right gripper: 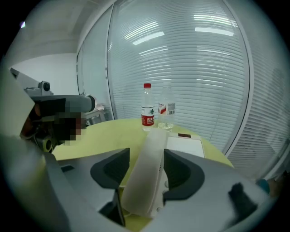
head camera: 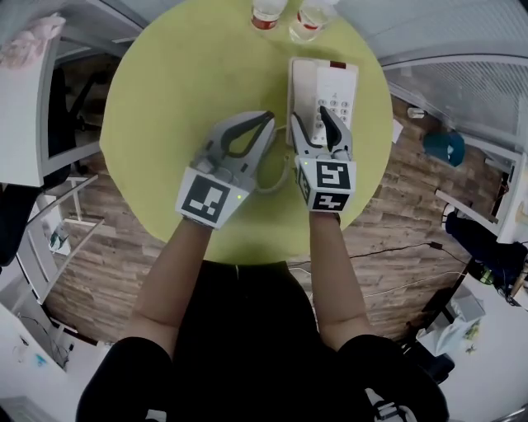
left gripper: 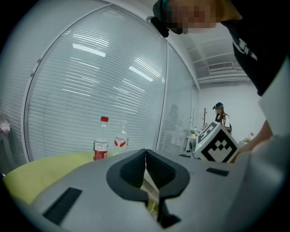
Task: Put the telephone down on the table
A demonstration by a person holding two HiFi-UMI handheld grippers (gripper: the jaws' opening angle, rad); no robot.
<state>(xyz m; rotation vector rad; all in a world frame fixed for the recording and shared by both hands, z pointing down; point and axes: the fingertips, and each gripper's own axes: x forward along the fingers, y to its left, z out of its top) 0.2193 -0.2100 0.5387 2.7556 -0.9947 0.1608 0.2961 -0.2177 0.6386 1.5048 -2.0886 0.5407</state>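
A white telephone (head camera: 330, 86) lies on the round yellow-green table (head camera: 181, 91), with its handset (head camera: 301, 86) along its left side. My right gripper (head camera: 310, 117) is open, one jaw on each side of the handset's near end. In the right gripper view the handset (right gripper: 147, 167) runs up between the jaws of the right gripper (right gripper: 145, 156), with a gap at the left pad. The coiled cord (head camera: 280, 177) loops on the table between the two grippers. My left gripper (head camera: 269, 117) hovers just left of the phone, its fingertips touching. In its own view the left gripper (left gripper: 145, 152) has its pads meeting.
Two plastic bottles (head camera: 266, 15) (head camera: 312, 18) stand at the table's far edge beyond the phone, before a curved glass wall with blinds. Wooden floor and office furniture surround the table. A person (left gripper: 220, 115) stands far off in the left gripper view.
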